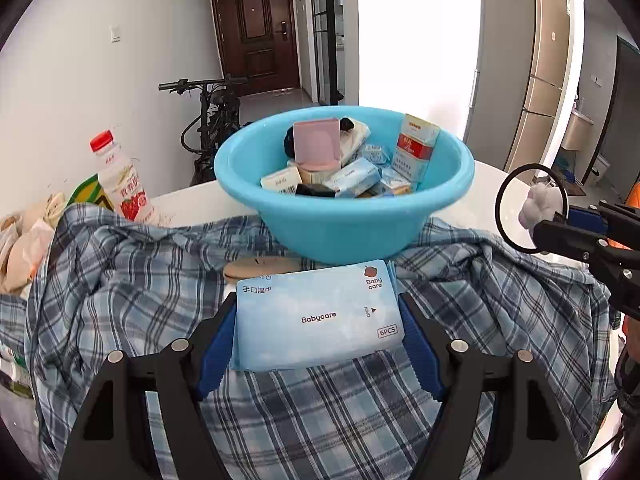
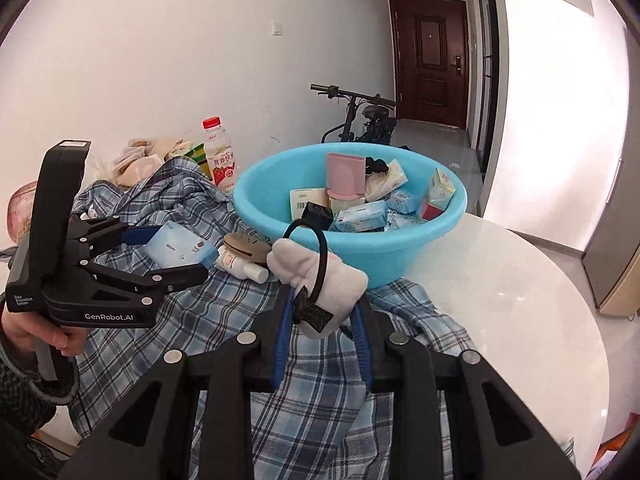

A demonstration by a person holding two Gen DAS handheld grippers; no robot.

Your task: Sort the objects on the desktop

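Left claw (image 1: pixel 318 320) pinching wipes pack (image 1: pixel 316 316), right claw (image 2: pixel 322 312) clamping plush hair tie (image 2: pixel 320 276)

— What's in hand?
— A pale-blue Babycare wipes pack (image 1: pixel 318 316), flat above the plaid shirt (image 1: pixel 120 280), and a plush hair tie (image 2: pixel 320 280) with black loop.
— And the blue basin (image 1: pixel 344 216)?
— Upright on the shirt (heaped with small boxes and packets).

Both views look forward along their own tongs, low and close over the worktop, toward the far door. They share the blue basin (image 1: pixel 344 184) (image 2: pixel 352 216); each also catches the other's tongs.
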